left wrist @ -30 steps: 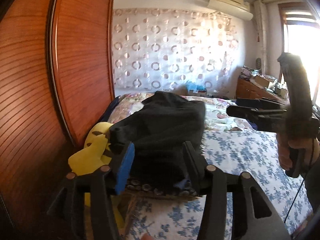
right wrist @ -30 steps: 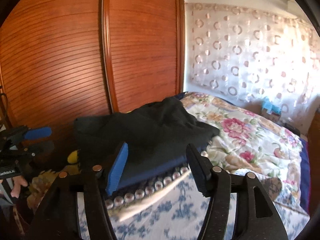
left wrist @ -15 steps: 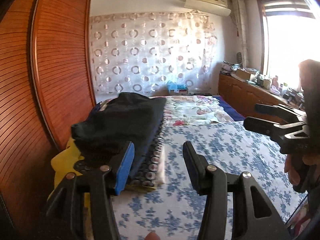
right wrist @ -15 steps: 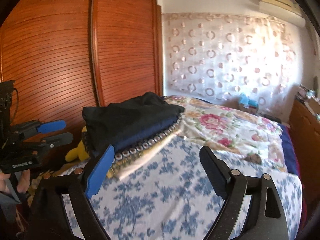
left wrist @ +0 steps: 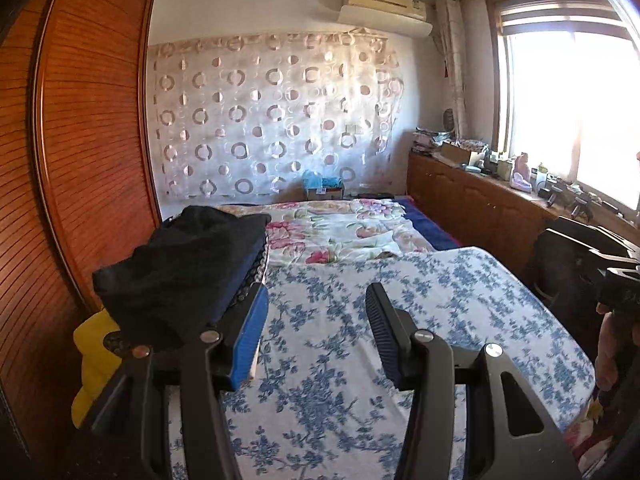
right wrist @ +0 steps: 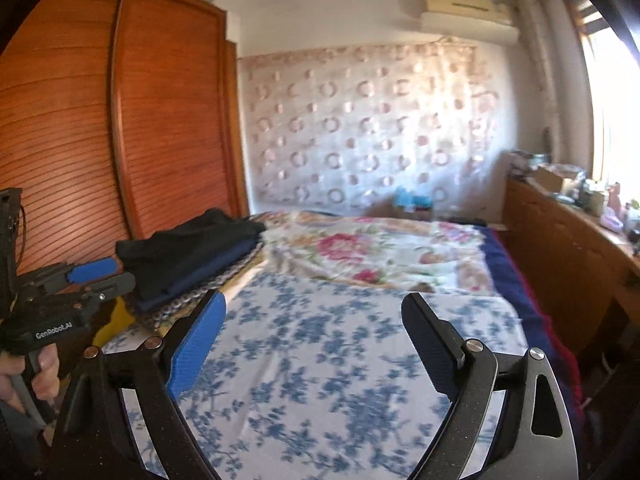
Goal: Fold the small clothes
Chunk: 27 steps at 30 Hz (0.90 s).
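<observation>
Yellow item (left wrist: 94, 356) beside the bed mostly hidden under the stack of folded clothes (left wrist: 180, 268); could not identify it. Right wrist view motion-blurred, print on the blue-flowered sheet (left wrist: 460, 304) soft. Right tool cut off at the left view's edge.

Against the frame a second earlier: both tools had pulled back from the stack, which then filled the gap between the fingers and now lay off to the left, along the bed's left edge by the wooden wardrobe (left wrist: 80, 140). Left tool (left wrist: 316, 324) was open and empty, over bare sheet. Right tool (right wrist: 312, 336) also open and empty, spread wider than before.

Bed carried the blue sheet near, a pink-flowered quilt (left wrist: 340, 228) beyond. Circle-patterned curtain (left wrist: 272, 112) on the far wall, air conditioner (left wrist: 384, 4) above, bright window (left wrist: 568, 112) and cluttered sideboard (left wrist: 472, 196) to the right.
</observation>
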Each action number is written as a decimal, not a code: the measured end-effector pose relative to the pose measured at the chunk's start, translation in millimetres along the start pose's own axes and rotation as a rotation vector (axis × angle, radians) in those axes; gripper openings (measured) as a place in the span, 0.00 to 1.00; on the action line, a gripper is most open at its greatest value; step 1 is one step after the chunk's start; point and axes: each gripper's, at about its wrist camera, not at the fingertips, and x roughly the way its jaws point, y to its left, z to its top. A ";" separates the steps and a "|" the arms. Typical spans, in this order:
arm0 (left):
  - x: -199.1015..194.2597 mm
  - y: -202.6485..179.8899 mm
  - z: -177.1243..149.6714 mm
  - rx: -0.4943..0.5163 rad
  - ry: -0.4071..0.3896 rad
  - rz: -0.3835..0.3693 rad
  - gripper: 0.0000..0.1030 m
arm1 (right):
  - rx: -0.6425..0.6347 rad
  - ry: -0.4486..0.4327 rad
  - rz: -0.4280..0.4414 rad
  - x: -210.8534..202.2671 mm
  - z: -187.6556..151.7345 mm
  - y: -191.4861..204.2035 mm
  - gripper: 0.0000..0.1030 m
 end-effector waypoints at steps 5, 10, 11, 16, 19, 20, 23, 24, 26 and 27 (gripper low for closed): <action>-13.1 -11.6 13.6 0.005 -0.022 -0.007 0.49 | 0.014 -0.042 -0.050 -27.1 7.7 -10.3 0.89; -27.2 -19.4 27.0 0.019 -0.051 -0.006 0.49 | 0.025 -0.073 -0.074 -44.9 15.8 -13.3 0.91; -30.8 -19.5 29.4 0.021 -0.064 -0.005 0.49 | 0.025 -0.079 -0.077 -48.4 17.5 -13.8 0.92; -43.0 -18.7 36.6 0.023 -0.100 0.011 0.49 | 0.020 -0.102 -0.098 -59.0 19.3 -11.8 0.96; -46.4 -16.5 37.6 0.019 -0.103 0.013 0.49 | 0.019 -0.109 -0.111 -62.4 18.8 -9.6 0.96; -47.0 -16.1 36.7 0.020 -0.104 0.014 0.49 | 0.020 -0.111 -0.112 -63.1 18.8 -9.4 0.96; -47.4 -16.0 35.2 0.019 -0.104 0.016 0.49 | 0.020 -0.115 -0.121 -63.8 18.1 -8.6 0.96; -48.1 -15.1 35.0 0.018 -0.104 0.017 0.49 | 0.021 -0.114 -0.124 -63.6 18.0 -7.9 0.96; -47.5 -15.1 35.3 0.017 -0.101 0.018 0.49 | 0.023 -0.113 -0.126 -63.2 19.7 -9.7 0.96; -47.1 -14.8 36.3 0.017 -0.101 0.019 0.49 | 0.023 -0.113 -0.127 -63.2 19.6 -10.0 0.96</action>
